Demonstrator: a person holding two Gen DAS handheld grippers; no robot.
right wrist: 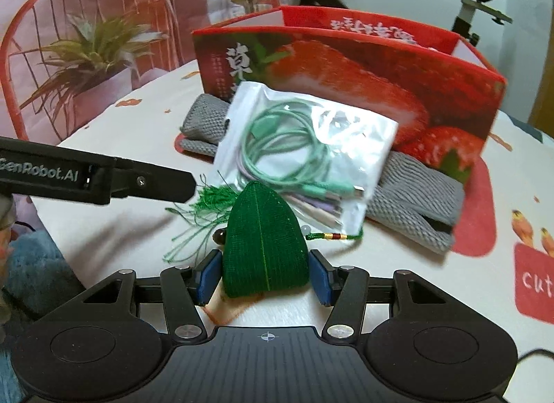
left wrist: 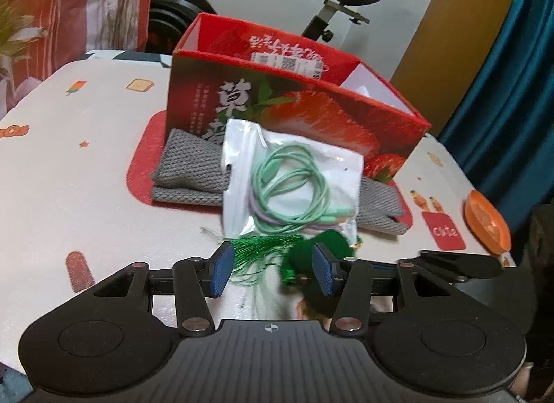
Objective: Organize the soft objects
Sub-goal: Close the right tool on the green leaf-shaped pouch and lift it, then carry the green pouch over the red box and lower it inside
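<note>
From my right-hand feed, the right gripper point(right wrist: 265, 276) has its jaws pinching the dark green leaf-shaped fabric sachet point(right wrist: 265, 247): the blue pads sit against its two flanks, and the pointed tip faces twelve o'clock with a pale stitched vein running up the middle. The sachet rests low on the white printed worktop point(right wrist: 121, 230), and its bright green thread tassel point(right wrist: 214, 195) fans out at about ten o'clock from it. A thin beaded cord leaves the sachet toward three o'clock and slips under the clear plastic bag of mint-green cables point(right wrist: 304, 146). That bag lies tilted at twelve o'clock from the jaws, propped on the folded grey knitted cloth point(right wrist: 415, 195), which in turn lies along the foot of the open red strawberry-printed cardboard box point(right wrist: 346, 63). One black finger point(right wrist: 152, 183) of the other tool reaches in from nine o'clock, its tip just beside the tassel. On my left-hand feed, the left gripper point(left wrist: 272, 271) has its jaws spread, with the tassel strands lying loose between the pads and nothing pressed. The green sachet shows there as a blurred dark shape just beside the pad at three o'clock, and I cannot tell whether it touches it. The bag, the cloth and the box line up toward twelve o'clock.
</note>
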